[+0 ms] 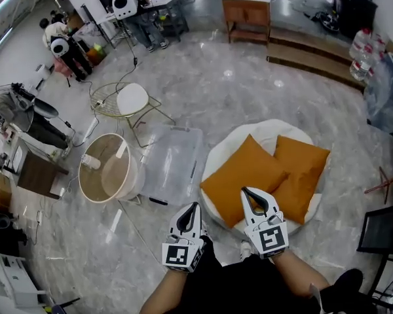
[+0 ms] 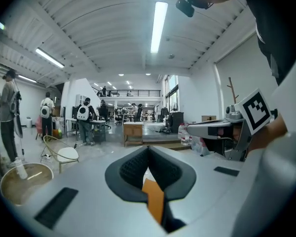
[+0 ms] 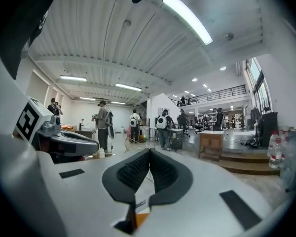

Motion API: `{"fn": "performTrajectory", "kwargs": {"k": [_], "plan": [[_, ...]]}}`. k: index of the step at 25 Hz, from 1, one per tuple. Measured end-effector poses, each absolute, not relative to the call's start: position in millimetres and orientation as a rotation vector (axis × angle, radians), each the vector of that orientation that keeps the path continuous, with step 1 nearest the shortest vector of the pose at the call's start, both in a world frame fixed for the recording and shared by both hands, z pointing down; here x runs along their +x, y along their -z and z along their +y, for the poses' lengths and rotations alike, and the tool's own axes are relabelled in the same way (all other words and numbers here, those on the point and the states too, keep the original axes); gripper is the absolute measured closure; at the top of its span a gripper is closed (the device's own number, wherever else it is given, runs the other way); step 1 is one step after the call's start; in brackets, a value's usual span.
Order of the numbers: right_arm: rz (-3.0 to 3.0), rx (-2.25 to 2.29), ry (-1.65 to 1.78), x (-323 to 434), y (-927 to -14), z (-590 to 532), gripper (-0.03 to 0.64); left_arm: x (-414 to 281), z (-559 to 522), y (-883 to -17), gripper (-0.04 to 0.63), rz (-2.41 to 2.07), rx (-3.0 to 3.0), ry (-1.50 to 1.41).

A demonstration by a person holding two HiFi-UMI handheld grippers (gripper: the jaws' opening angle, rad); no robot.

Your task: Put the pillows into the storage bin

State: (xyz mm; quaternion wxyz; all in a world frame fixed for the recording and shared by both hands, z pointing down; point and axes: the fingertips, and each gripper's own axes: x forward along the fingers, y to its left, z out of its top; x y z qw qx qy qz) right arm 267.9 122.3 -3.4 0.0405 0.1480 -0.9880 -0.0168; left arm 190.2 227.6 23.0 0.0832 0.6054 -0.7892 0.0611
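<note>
Both orange pillows lie on a round white cushion (image 1: 268, 131) on the marble floor at the right of the scene. The larger left pillow (image 1: 239, 175) is turned like a diamond, and the right pillow (image 1: 302, 169) leans against its far right edge, the two touching. The clear storage bin (image 1: 173, 161) stands on the floor just left of the cushion, between it and a round beige basket (image 1: 108, 169); neither pillow is in it. The left gripper (image 1: 194, 209) is held near the person, over the floor between the bin and the cushion, with its jaws pressed together on nothing. Its own view shows the dark pads meeting and only a strip of orange pillow below them. The right gripper (image 1: 247, 195) is likewise clenched and empty, its tip over the near corner of the left pillow; whether it touches the fabric cannot be told. Farther left stands a wire chair (image 1: 131, 100) with a white seat, and a wooden cabinet (image 1: 247, 10) sits at the far side.
</note>
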Motion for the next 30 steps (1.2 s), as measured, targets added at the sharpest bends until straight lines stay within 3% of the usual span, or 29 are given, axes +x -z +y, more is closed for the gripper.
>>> {"fn": "performTrajectory", "kwargs": {"k": [15,25,30], "plan": [[-2.692,0.960,-0.208,159.7,-86.3,64.2,0.568,44.1,117.7,-78.9,0.581,-1.909,2.281,-0.286],[-2.460,1.109,-0.461,208.4,-202.2,26.8,0.316,41.3,60.6,-176.5,0.581,-1.750,2.264,-0.421],[-2.355,1.095,-0.590,236.8,-272.6,12.3,0.243,57.6,42.9,-217.5,0.581,-1.704,2.240,-0.509]]}}
